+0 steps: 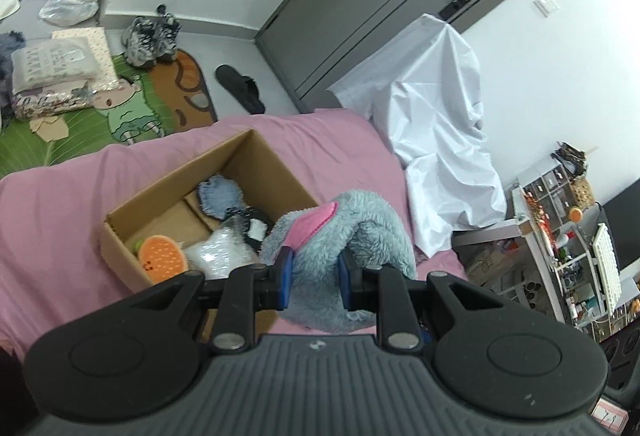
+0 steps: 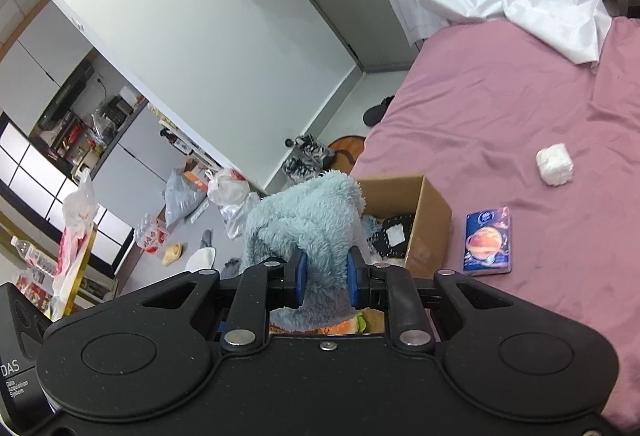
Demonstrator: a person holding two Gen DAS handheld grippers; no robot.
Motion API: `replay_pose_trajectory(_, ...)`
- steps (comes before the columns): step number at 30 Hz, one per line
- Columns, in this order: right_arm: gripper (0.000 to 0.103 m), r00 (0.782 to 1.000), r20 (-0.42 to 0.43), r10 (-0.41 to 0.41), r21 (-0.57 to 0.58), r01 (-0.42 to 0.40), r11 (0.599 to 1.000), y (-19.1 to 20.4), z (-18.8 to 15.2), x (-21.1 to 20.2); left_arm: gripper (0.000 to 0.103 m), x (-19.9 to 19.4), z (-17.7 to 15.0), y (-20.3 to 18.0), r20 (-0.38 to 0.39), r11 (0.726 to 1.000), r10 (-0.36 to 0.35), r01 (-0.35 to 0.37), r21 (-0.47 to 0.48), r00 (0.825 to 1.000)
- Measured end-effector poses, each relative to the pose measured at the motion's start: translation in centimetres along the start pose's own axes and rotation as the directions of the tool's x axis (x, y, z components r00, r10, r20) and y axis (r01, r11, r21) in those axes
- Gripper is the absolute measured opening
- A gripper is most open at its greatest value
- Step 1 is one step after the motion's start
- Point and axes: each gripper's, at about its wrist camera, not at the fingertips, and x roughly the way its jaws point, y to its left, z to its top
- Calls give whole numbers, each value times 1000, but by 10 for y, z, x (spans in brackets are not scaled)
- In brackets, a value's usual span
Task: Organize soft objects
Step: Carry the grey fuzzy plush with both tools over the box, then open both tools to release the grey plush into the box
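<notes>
A fluffy light-blue plush toy (image 1: 340,232) with a pink ear is held by both grippers above the near corner of an open cardboard box (image 1: 264,159) on the pink bed. My left gripper (image 1: 314,278) is shut on the plush. My right gripper (image 2: 325,278) is shut on another part of the same plush (image 2: 308,215). In the box lie an orange plush (image 1: 162,256), a white shiny item (image 1: 218,252), a blue-grey fuzzy item (image 1: 220,195) and a black-and-white item (image 2: 394,234).
On the pink bedsheet (image 2: 520,95) lie a blue tissue pack (image 2: 487,242) and a white wrapped lump (image 2: 554,163). A white sheet (image 1: 432,115) drapes at the bed's far end. Shoes (image 1: 150,35), a black slipper (image 1: 240,87), bags and folded cloths sit on the floor.
</notes>
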Motion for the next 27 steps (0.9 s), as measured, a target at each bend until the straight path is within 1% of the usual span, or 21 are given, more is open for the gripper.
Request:
replay_pose_trajectory(9, 20, 997, -66, -30, 8, 30, 1000, 3, -13, 33, 22, 19, 4, 33, -51, 997, 48, -51, -58, 998)
replay_pose_trajectory(16, 20, 991, -117, -62, 14, 64, 998, 1, -22, 50, 22, 34, 3, 44, -102, 993, 101, -107, -55, 990)
replay_pose_trajectory(19, 26, 987, -143, -74, 27, 79, 997, -3, -24, 55, 25, 39, 0, 48, -127, 988, 131, -140, -69, 983)
replay_pose_trajectory(21, 30, 984, -156, -81, 47, 89, 995, -4, -24, 57, 29, 40, -1, 51, -137, 982, 161, -173, -79, 977)
replay_pose_trajectory(22, 31, 985, -154, -81, 44, 89, 995, -4, -25, 57, 32, 40, 0, 53, -135, 978, 181, -193, -80, 974)
replay_pose_trajectory(23, 34, 985, -152, -81, 40, 88, 995, -4, -25, 56, 41, 39, 1, 54, -130, 974, 201, -213, -81, 971)
replay_pose_trajectory(25, 41, 985, -149, -83, 44, 91, 995, -5, -25, 53, 48, 35, 2, 55, -115, 972, 207, -218, -89, 972)
replay_pose_trajectory(26, 44, 986, -146, -85, 49, 93, 994, -6, -24, 51, 56, 33, 3, 54, -110, 971, 212, -222, -90, 971)
replay_pose_trajectory(27, 45, 987, -141, -83, 51, 91, 995, -7, -24, 48, 64, 32, 4, 51, -104, 969, 222, -231, -85, 969)
